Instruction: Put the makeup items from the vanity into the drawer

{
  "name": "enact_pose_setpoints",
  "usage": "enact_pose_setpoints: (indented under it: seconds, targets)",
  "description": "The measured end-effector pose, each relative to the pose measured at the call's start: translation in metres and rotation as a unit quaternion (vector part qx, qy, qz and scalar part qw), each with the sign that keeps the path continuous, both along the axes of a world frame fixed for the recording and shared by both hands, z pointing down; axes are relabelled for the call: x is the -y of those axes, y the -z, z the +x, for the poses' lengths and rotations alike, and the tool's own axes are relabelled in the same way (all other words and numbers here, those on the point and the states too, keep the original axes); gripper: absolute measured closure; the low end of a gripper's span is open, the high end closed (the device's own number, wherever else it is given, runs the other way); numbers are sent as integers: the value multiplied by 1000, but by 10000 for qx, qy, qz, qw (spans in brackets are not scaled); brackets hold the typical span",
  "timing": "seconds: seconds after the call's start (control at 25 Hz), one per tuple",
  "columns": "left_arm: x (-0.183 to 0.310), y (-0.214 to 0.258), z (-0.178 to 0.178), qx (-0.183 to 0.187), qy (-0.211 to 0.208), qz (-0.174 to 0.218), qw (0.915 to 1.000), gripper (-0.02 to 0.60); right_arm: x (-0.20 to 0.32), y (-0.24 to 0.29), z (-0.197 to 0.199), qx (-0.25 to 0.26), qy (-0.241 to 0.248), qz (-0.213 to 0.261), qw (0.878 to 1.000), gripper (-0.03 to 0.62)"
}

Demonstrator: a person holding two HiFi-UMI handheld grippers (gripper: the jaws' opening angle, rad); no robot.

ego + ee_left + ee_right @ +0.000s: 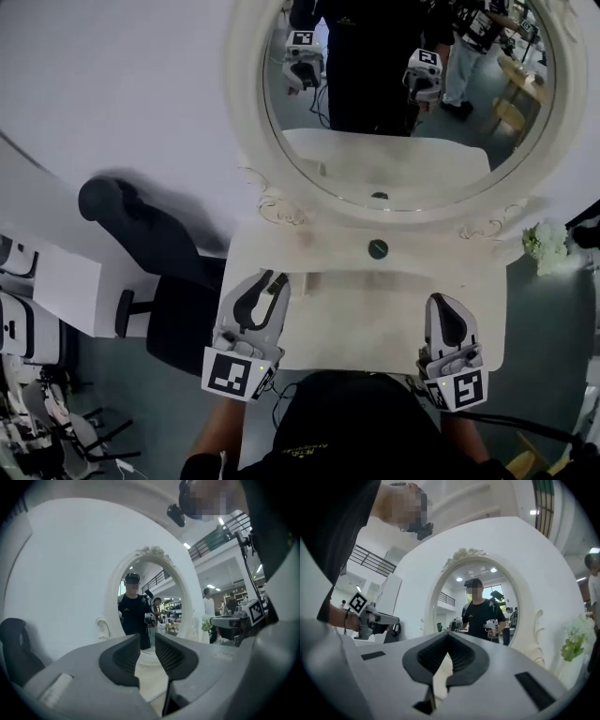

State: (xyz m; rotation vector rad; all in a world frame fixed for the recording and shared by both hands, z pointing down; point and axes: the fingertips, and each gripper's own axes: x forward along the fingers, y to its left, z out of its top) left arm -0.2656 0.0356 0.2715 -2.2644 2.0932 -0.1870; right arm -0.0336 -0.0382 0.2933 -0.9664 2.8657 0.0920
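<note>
On the white vanity worktop [375,323], beneath a round white-framed mirror [384,159], a small dark green disc [378,248] is seen. The left gripper [147,645] fingers are released and the right gripper [447,644] fingers are clenched empty.

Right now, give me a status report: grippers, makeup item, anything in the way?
Left gripper jaws slightly apart, empty; right gripper jaws shut, empty. Small dark round item sits on vanity top below the mirror, untouched. Nothing between grippers and it.

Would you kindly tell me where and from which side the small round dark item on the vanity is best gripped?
Likely across its rim, descending from above: the small round dark item sits alone on the vanity top, looking low and flat.
</note>
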Motion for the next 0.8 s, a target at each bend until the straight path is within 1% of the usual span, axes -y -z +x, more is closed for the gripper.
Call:
enact_pose_setpoints:
  seconds: [0.12, 0.24, 0.36, 0.4, 0.48, 0.68, 0.8]
  targets:
    - [-22, -2, 9, 98, 195, 547, 9983, 480, -1, 2, 20, 76, -255, -15, 9996, 592]
    - [-40, 3, 17, -115, 245, 1087, 9937, 491, -2, 2, 39, 119, -503, -14, 9987, 592]
    - [-56, -4, 28, -168, 231, 1325, 9908, 499, -7, 0, 51, 85, -651, 22, 9978, 592]
    - [-59, -5, 32, -269, 225, 1404, 9895, 500, -9, -1, 55, 66, -685, 33, 9976, 592]
    - [-67, -17, 36, -474, 299, 1393, 9887, 502, -12, -3, 62, 47, -774, 29, 9970, 592]
    - [-77, -39, 52, -608, 411, 1259, 9893, 529, -18, -12, 82, 138, -1050, -105, 9943, 592]
    - [-76, -36, 58, -527, 356, 1318, 9892, 537, -21, -9, 85, 84, -1028, -21, 9947, 592]
